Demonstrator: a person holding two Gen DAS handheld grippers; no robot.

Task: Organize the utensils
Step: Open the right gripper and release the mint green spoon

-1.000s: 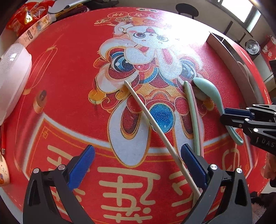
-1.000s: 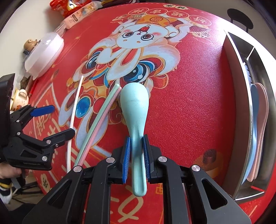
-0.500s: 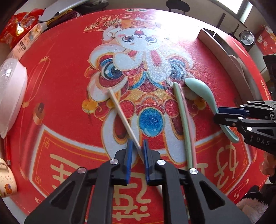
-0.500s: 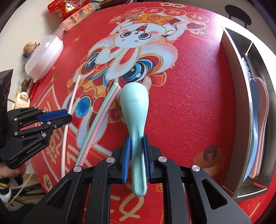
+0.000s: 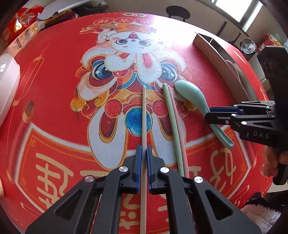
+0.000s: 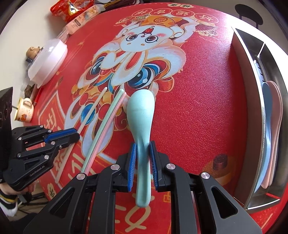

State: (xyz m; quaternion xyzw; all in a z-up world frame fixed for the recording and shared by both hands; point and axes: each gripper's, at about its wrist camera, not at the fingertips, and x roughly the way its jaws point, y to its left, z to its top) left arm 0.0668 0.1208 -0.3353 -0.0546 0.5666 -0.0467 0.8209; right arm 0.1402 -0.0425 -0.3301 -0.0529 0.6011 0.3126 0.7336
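Note:
My left gripper [image 5: 143,153] is shut on a cream chopstick [image 5: 144,115] that points straight ahead over the red mat. It also shows in the right wrist view [image 6: 72,134], gripping the cream chopstick [image 6: 93,109]. My right gripper [image 6: 142,151] is shut on the handle of a pale green spoon [image 6: 141,111], and appears in the left wrist view [image 5: 209,114] holding the spoon [image 5: 190,93]. A green chopstick [image 5: 171,118] and a pink chopstick [image 5: 180,129] lie side by side between the two grippers.
A steel divided organizer tray [image 6: 252,75] stands at the right edge, holding a blue spoon [image 6: 266,129] and a pink spoon [image 6: 276,126]. A white lidded dish [image 6: 47,62], a mug [image 6: 24,112] and snack packets [image 6: 72,9] sit at the left.
My left gripper closed on the cream chopstick, which swung from slanting to straight ahead in its view. The right gripper kept its hold on the spoon.

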